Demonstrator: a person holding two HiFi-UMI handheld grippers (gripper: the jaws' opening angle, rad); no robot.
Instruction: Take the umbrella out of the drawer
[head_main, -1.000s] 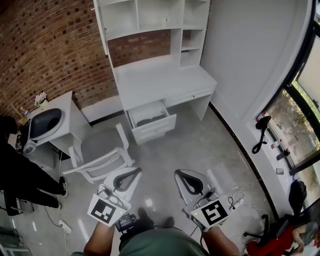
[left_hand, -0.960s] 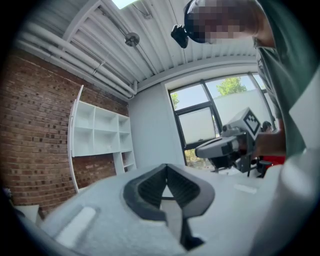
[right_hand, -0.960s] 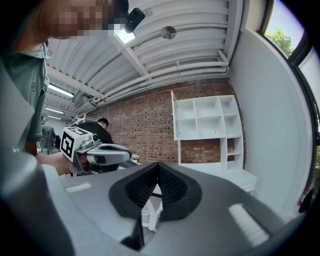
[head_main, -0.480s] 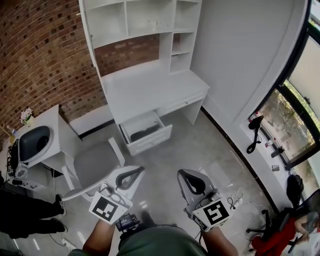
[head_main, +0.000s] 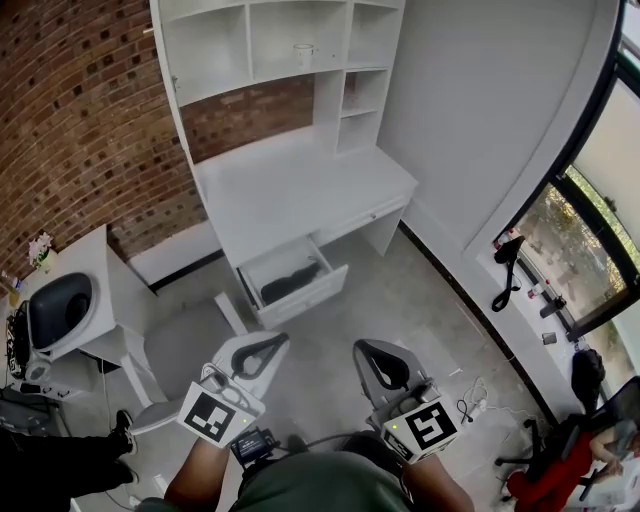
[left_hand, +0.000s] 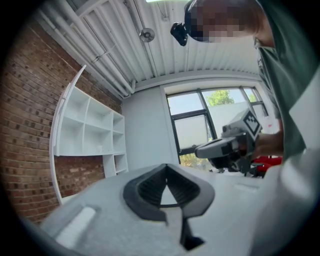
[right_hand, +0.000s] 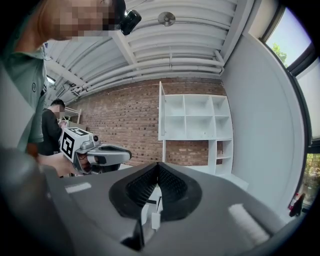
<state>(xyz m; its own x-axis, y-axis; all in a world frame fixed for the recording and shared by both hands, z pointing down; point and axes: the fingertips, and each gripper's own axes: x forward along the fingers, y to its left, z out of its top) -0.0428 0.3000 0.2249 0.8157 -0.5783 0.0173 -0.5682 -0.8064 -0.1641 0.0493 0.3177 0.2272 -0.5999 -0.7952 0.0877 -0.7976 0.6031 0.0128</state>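
Observation:
In the head view a white desk (head_main: 300, 190) stands against the brick wall, its lower drawer (head_main: 292, 284) pulled open. A dark umbrella (head_main: 290, 281) lies inside the drawer. My left gripper (head_main: 262, 352) and right gripper (head_main: 372, 362) are held side by side well short of the drawer, both shut and holding nothing. The left gripper view shows its own shut jaws (left_hand: 167, 187) and the right gripper (left_hand: 225, 147) beside it. Seen from the right gripper view, its shut jaws (right_hand: 157, 187) point toward the white shelves (right_hand: 195, 117).
A grey chair (head_main: 180, 345) stands left of the drawer, between me and a white side table (head_main: 105, 265) that bears a dark bowl-shaped thing (head_main: 60, 310). A person (head_main: 60, 465) stands at the lower left. Cables (head_main: 475, 395) lie on the floor at the right by the window.
The desk and open drawer have shifted in the head view as I walk closer. The chair and side table slid down and left. Both grippers stay shut.

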